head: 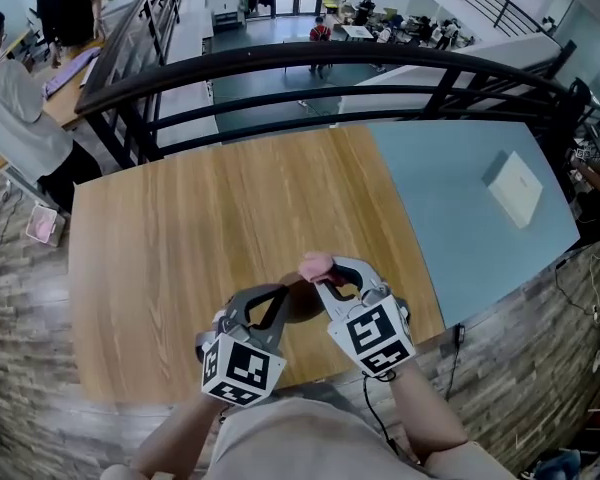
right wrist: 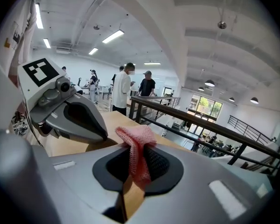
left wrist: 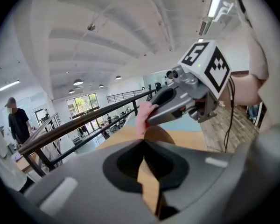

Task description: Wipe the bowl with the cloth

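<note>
Over the front edge of the wooden table [head: 210, 228] I hold both grippers close together. Between them is a dark brown bowl [head: 298, 303], lifted off the table. My left gripper [head: 278, 296] is shut, and a thin tan strip of the bowl's wall [left wrist: 149, 185] shows between its jaws. The bowl's rim [left wrist: 159, 135] curves just beyond them. My right gripper [head: 325, 276] is shut on a pink knitted cloth [right wrist: 136, 146]. The cloth's bunched end [head: 316, 265] sticks out past the tips, at the bowl's far rim. Most of the bowl is hidden by the grippers.
A white box [head: 513, 188] lies on the blue-grey part of the tabletop at the right. A black curved railing [head: 330, 63] runs behind the table, above a lower floor. A person [head: 15, 118] stands at the far left. Cables hang off the table's right edge.
</note>
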{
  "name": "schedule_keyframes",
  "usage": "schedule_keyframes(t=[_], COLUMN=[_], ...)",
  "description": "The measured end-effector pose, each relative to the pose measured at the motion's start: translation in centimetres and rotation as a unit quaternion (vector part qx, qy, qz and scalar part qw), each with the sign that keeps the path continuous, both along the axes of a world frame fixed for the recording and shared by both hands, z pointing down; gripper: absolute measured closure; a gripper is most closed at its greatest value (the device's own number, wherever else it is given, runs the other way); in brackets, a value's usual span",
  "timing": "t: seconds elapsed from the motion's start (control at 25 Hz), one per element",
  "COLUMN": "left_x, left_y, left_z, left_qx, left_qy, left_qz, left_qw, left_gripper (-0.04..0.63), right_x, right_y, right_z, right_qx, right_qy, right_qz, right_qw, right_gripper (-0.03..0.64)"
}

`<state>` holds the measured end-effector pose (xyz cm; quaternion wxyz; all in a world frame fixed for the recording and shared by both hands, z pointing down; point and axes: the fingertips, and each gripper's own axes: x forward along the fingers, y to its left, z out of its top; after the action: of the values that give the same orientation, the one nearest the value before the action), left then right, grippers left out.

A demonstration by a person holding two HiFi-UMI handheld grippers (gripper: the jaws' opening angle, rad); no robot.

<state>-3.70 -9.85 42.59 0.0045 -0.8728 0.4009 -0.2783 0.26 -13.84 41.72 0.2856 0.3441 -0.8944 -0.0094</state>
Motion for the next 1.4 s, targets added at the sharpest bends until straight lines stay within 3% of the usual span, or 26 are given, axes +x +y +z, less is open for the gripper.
schedule_keyframes(t=[0.24, 0.56, 1.0, 1.2, 1.4], left_x=[-1.8, -1.9, -3.5, -4.3, -3.2], left_y=[-1.4, -2.5, -4.1, -4.7, -4.4], left_z=[-0.1, -0.2, -0.2, -0.5, -1.3], left_qx=[-0.019, -0.026, -0.061, -0.073, -0.056], left_qy=[0.045, 0.08, 0.176, 0.229, 0.235], left_qz=[-0.039, -0.07, -0.127, -0.155, -0.149], left_qw=[0.998, 0.9939, 0.9742, 0.9583, 0.9589], left_gripper=[0.592, 0.592, 0.592, 0.591, 0.589], right_x=[3.0, 4.1, 2.2, -0.2, -2.3], right_y=[-0.2, 1.0, 3.4, 4.2, 4.6], right_z=[3.0, 6.6, 9.5, 9.6, 9.4], right_qx=[-0.049, -0.085, -0.12, -0.117, -0.12], right_qy=[0.001, 0.022, 0.027, 0.017, -0.004], right_qz=[0.039, 0.052, 0.02, -0.003, -0.012], right_qw=[0.998, 0.995, 0.992, 0.993, 0.993], right_gripper=[0.572, 0.571, 0.571, 0.571, 0.572])
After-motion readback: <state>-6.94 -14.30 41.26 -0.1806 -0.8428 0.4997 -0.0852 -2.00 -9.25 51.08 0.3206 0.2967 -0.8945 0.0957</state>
